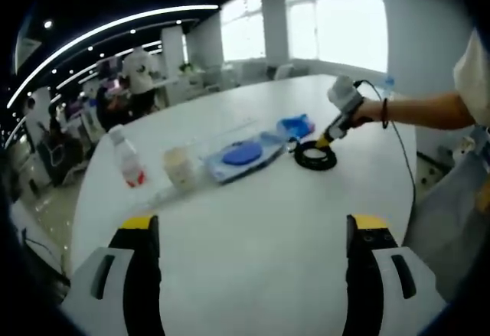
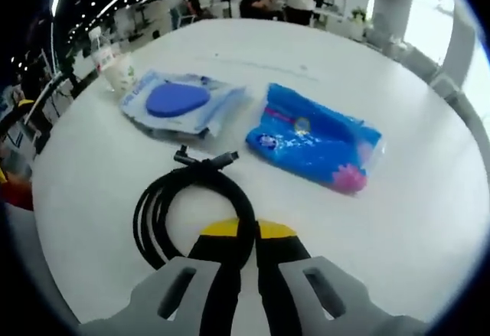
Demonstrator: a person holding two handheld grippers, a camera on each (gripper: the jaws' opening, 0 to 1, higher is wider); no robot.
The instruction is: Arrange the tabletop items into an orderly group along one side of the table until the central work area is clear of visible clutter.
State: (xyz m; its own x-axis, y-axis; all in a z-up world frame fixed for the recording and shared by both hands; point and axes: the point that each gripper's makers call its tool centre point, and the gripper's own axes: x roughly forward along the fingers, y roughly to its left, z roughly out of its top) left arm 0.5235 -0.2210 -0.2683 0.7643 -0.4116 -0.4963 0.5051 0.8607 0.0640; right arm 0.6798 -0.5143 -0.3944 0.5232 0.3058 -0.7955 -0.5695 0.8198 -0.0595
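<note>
A black coiled cable [image 2: 149, 213] lies on the white table [image 2: 413, 221], and my right gripper [image 2: 245, 233] is shut on its near loop. Beyond it lie a blue patterned packet [image 2: 314, 141] and a clear pouch with a blue oval pad [image 2: 180, 99]. In the left gripper view my left gripper [image 1: 253, 229] stands open over bare table, with nothing between its jaws. Ahead of it, in a row, are a clear bottle [image 1: 126, 156], a small cup [image 1: 180, 168], the pouch [image 1: 241, 156], the blue packet [image 1: 297, 125] and the cable [image 1: 302, 158], with the right gripper [image 1: 327, 138] on it.
The person's arm [image 1: 421, 110] reaches in from the right, and a thin cord trails off it over the table edge. The cup [image 2: 122, 72] and bottle [image 2: 99, 45] stand near the table's far left edge. People and desks are in the background.
</note>
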